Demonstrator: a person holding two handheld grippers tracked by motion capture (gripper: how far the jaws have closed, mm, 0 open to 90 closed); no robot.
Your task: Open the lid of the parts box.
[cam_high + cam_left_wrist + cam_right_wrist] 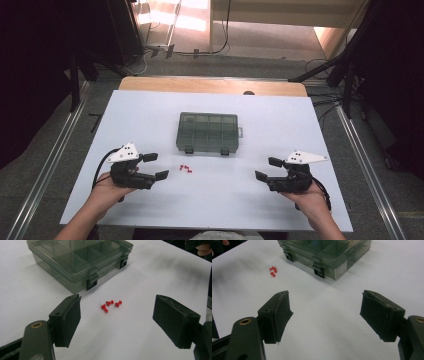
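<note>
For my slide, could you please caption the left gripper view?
Open left gripper faces three red pushpins lying before a closed compartment box.

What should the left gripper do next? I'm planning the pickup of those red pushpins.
Probably ease the left gripper forward and down over the red pushpins: it is open, holds nothing, and they lie just ahead between its jaws, before the shut compartment box.

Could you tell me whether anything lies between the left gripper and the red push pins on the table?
Nothing visible does. The left gripper is open, and the three red push pins lie on bare white table just ahead of its jaws. The closed, latched compartment box sits beyond the pins, not in the path.
</note>
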